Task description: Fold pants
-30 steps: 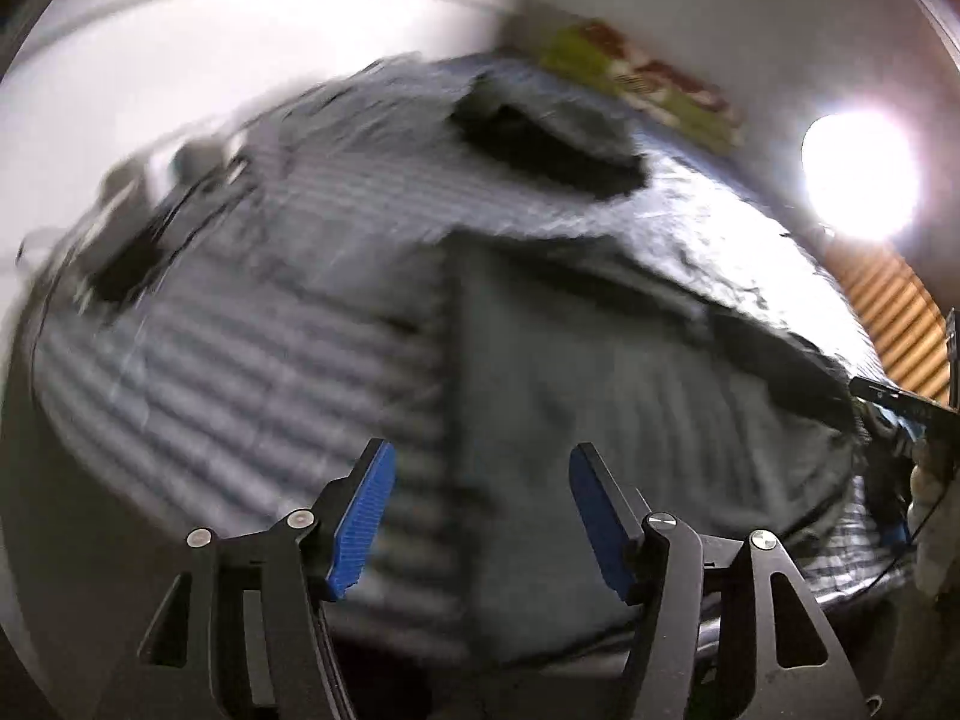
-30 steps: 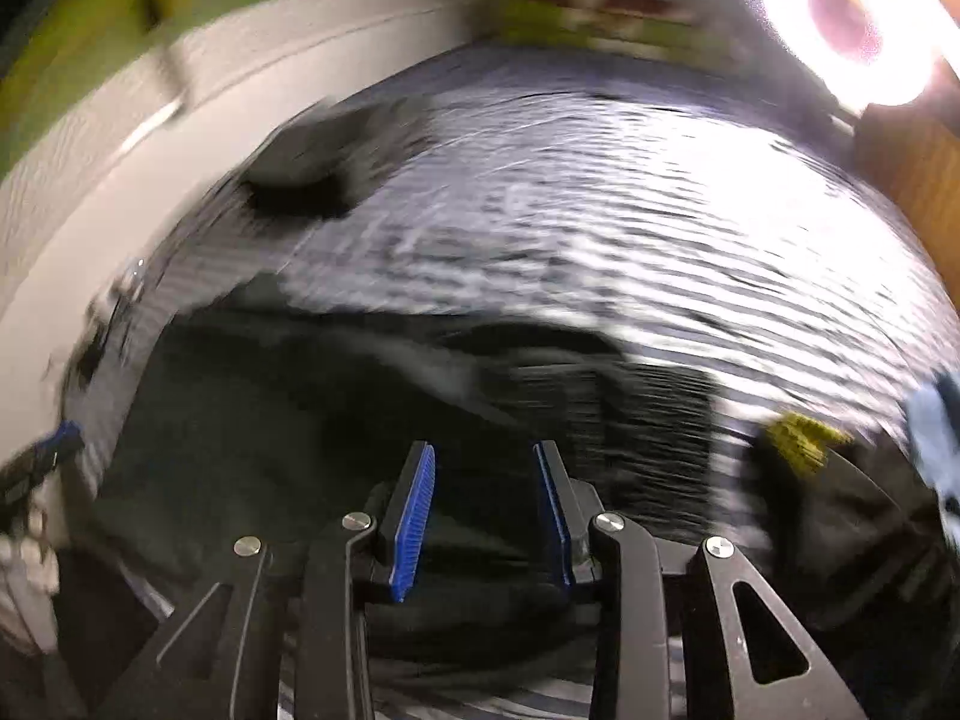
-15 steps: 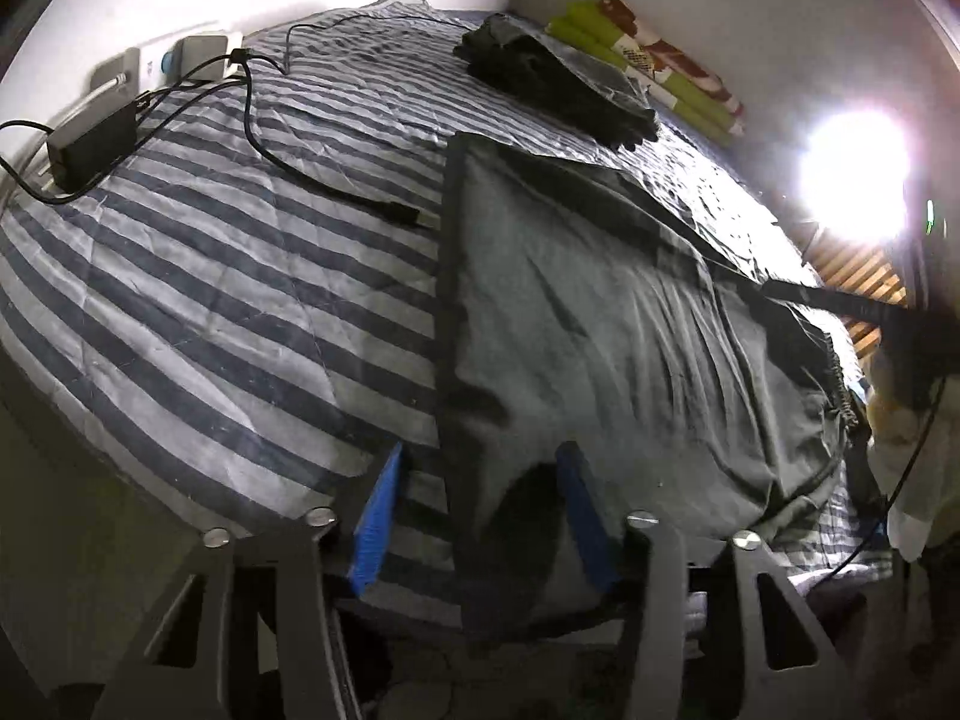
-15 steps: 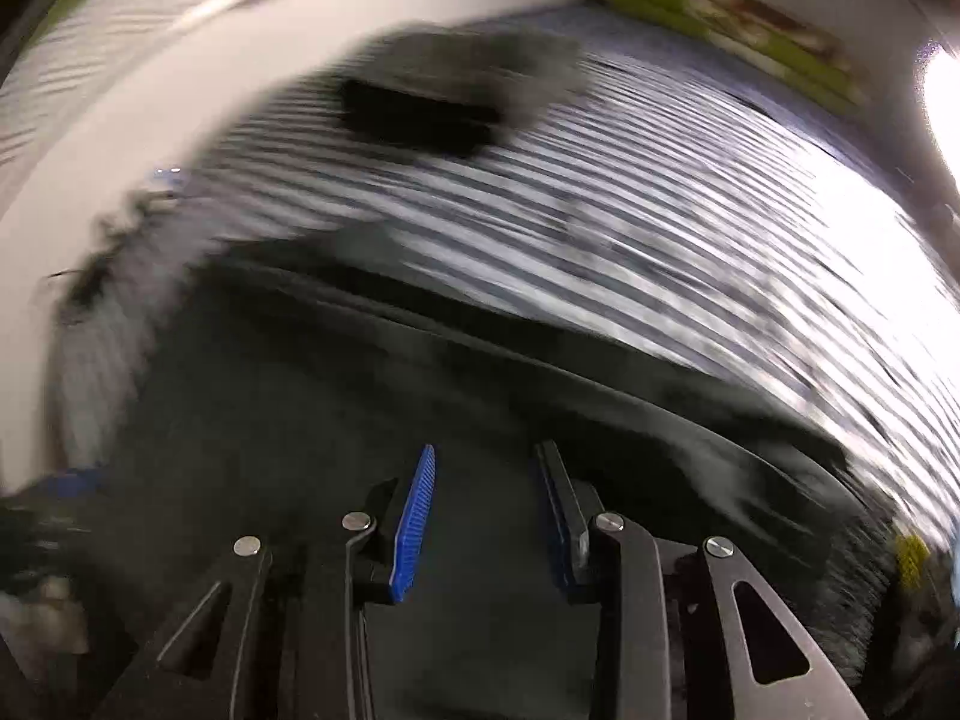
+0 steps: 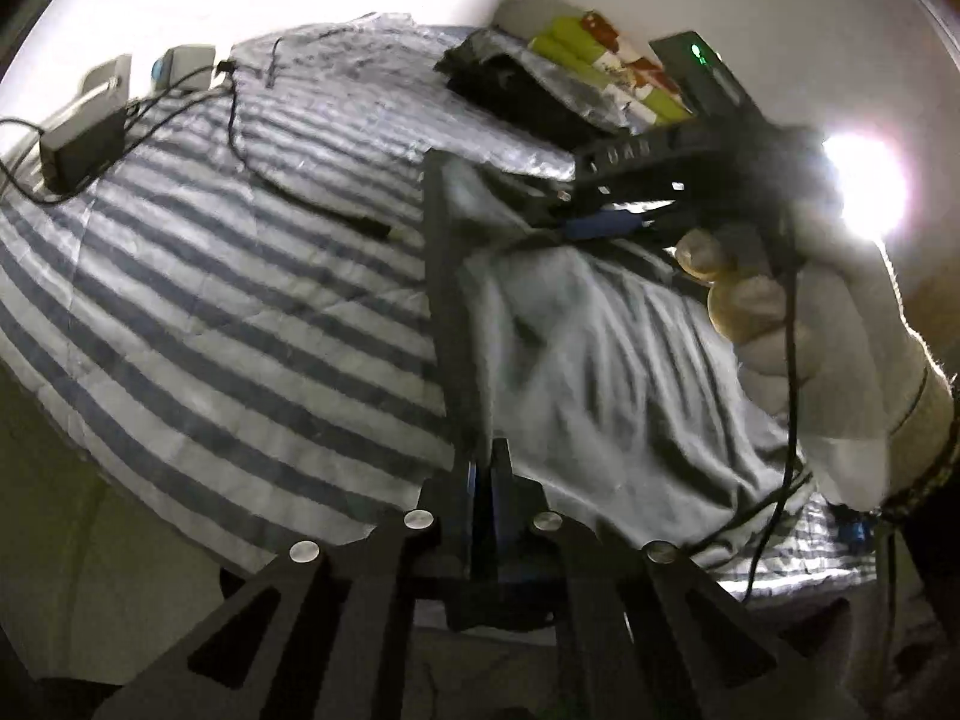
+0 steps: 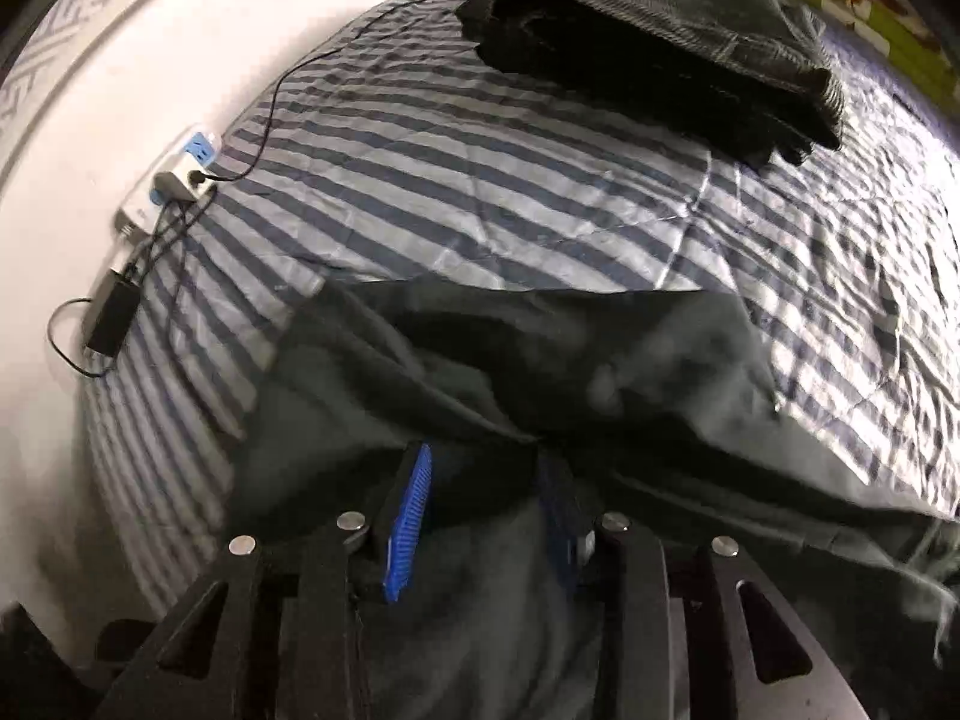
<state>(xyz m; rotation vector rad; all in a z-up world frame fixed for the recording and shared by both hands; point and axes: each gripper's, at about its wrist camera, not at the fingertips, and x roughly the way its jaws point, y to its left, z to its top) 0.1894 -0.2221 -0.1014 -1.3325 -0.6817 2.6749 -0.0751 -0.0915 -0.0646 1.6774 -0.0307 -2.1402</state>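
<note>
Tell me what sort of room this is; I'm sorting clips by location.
Most likely a bedroom. A striped quilt covers what looks like a bed against a white wall, folded dark clothes are stacked on it, and a power strip with a charger sits at its edge.

No readable text, label, brand or number anywhere; print on the green-and-red packaging (image 5: 624, 69) by the wall too blurred to read.
</note>
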